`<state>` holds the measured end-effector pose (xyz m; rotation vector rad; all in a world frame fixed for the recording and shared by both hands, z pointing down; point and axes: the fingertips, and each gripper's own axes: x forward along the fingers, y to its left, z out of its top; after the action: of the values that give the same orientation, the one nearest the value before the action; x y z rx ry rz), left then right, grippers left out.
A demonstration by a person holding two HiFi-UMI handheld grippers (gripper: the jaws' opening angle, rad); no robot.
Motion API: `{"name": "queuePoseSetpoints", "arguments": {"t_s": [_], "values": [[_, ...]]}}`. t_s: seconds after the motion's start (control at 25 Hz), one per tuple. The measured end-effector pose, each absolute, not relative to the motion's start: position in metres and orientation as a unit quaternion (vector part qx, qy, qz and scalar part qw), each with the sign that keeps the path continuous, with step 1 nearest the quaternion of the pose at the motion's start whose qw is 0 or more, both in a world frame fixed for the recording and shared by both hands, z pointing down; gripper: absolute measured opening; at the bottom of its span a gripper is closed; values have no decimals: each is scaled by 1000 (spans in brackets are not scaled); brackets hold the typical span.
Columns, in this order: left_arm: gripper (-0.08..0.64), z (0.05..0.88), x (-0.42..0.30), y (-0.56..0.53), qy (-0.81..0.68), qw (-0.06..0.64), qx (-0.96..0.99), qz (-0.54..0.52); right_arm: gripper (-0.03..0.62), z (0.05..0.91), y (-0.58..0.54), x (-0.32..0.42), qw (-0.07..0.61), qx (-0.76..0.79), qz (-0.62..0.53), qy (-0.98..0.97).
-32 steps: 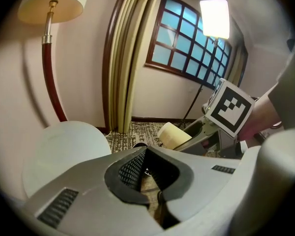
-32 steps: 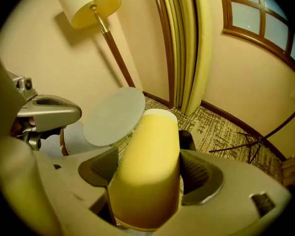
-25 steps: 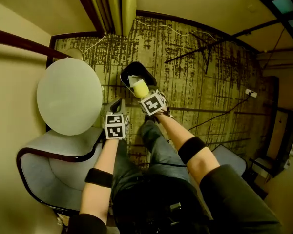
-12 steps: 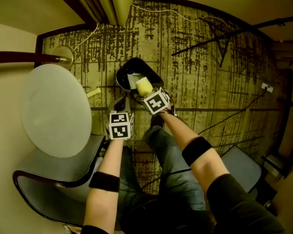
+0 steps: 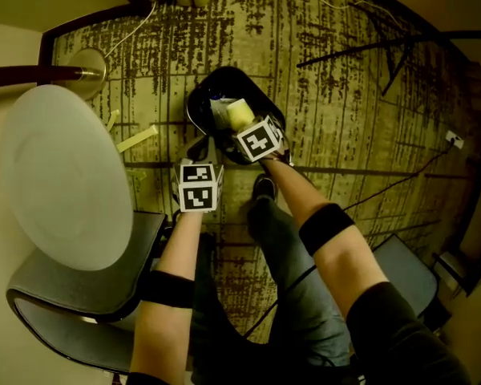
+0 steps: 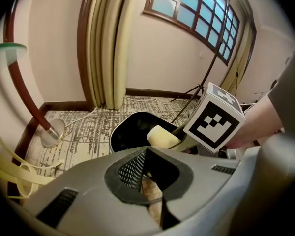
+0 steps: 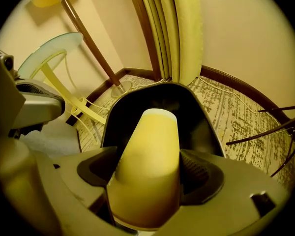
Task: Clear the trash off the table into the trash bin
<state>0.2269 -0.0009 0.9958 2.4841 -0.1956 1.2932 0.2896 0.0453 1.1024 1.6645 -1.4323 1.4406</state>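
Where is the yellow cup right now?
In the head view, the yellow cup sits pinched in the right tongs, right over the black trash bin on the carpet, just right of the round table.

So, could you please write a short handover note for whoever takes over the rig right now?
Right gripper: shut on the paper cup, bottom end forward, over the open trash bin.
Left gripper: shut on a thin brownish scrap; I cannot tell what it is. It sits by the bin's near rim.
Done: white paper already lies in the bin; the round table shows no trash in the head view.
Left: probably release the cup, then the scrap, into the bin.
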Motion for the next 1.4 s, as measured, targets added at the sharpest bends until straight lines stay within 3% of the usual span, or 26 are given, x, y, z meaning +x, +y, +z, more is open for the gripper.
{"name": "queuePoseSetpoints", "arguments": {"t_s": [0.36, 0.68, 0.92, 1.16, 1.28, 1.4], "values": [[2, 1020, 218, 2, -64, 179, 870, 455, 453, 1133, 53, 288, 281, 618, 526, -512], [2, 971, 210, 2, -59, 183, 872, 451, 443, 1080, 60, 298, 272, 635, 533, -489], [2, 880, 186, 0, -68, 189, 873, 445, 345, 981, 62, 284, 252, 642, 533, -491], [2, 764, 159, -14, -87, 179, 885, 421, 81, 856, 49, 273, 256, 671, 493, -492], [2, 705, 135, -22, -109, 177, 890, 405, 15, 803, 42, 252, 247, 668, 483, -509], [2, 651, 109, -40, -141, 178, 892, 392, 0, 753, 26, 231, 237, 658, 474, -535]]}}
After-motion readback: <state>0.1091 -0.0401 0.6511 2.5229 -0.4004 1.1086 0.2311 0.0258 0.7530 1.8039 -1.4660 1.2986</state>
